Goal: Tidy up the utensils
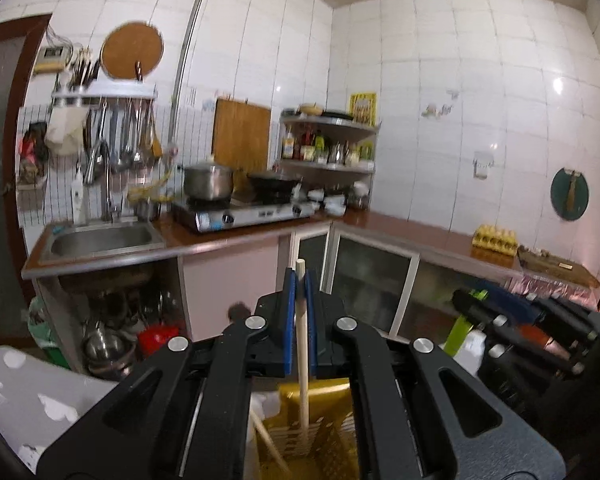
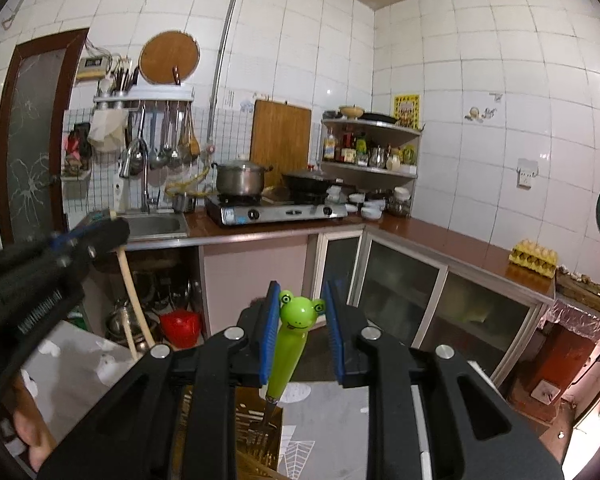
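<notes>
In the left wrist view my left gripper [image 1: 298, 278] is shut on a pale wooden stick [image 1: 302, 344], which runs up past the blue pads and down into a yellow slotted basket [image 1: 328, 420]. A second wooden stick [image 1: 269, 449] leans in that basket. My right gripper [image 2: 302, 290] is shut on a fork with a green frog-head handle [image 2: 294, 336]; its metal tines [image 2: 266, 420] hang over the basket [image 2: 252, 440]. Each gripper shows in the other's view: the right gripper [image 1: 474, 300] with the green handle [image 1: 460, 328], and the left gripper [image 2: 108, 222] with the stick [image 2: 130, 280].
A white patterned table top [image 2: 332, 416] lies below the grippers. Across the room a brown counter [image 2: 440, 236] carries a sink [image 2: 156, 226], a stove [image 2: 276, 210] with a pot [image 2: 240, 178], and an egg tray [image 2: 534, 258]. Ladles hang on a wall rack [image 2: 164, 136]. A person's hand [image 2: 32, 432] shows lower left.
</notes>
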`<state>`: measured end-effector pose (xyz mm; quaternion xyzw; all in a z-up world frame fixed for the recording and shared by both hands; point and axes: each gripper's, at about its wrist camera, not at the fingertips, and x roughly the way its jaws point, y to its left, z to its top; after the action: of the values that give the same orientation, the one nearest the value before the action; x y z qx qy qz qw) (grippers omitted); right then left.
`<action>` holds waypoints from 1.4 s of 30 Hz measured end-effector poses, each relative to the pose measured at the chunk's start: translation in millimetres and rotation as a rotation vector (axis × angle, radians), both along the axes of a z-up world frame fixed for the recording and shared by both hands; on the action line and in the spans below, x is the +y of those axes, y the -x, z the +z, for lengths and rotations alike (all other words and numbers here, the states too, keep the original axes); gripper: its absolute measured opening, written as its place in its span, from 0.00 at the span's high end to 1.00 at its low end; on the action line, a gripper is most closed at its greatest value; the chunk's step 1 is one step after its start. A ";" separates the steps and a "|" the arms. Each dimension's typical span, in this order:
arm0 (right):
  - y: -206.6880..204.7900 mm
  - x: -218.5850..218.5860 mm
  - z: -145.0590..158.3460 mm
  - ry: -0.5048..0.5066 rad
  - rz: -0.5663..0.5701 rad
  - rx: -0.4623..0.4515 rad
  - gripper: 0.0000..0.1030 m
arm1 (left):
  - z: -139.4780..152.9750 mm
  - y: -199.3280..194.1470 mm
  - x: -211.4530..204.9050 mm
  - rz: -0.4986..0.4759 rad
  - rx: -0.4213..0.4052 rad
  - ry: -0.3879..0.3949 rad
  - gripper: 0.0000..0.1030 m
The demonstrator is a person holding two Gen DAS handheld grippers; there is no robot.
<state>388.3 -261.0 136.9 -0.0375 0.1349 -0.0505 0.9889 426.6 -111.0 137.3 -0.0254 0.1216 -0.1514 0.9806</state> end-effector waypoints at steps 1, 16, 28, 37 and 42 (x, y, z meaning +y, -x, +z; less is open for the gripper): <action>-2.4 -0.1 -4.0 0.000 0.003 0.008 0.78 | -6.3 -3.2 1.5 0.005 0.012 -0.006 0.96; 11.2 -3.5 -17.7 -0.037 0.012 0.149 0.47 | -17.6 47.0 59.4 0.115 0.140 -0.016 0.28; 97.3 -1.1 -35.8 -0.054 -0.024 0.198 0.36 | -21.3 130.7 103.2 0.190 0.187 -0.060 0.05; 104.3 3.0 -114.0 -0.108 -0.046 0.345 0.36 | -88.7 131.2 107.9 0.209 0.356 -0.059 0.05; 103.1 6.6 -148.6 -0.128 -0.051 0.410 0.36 | -126.5 122.9 99.1 0.206 0.444 -0.096 0.05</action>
<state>285.2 -254.3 -11.7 0.0191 0.3370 -0.0582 0.9395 303.7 -11.9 10.8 -0.0239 0.3379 -0.0352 0.9402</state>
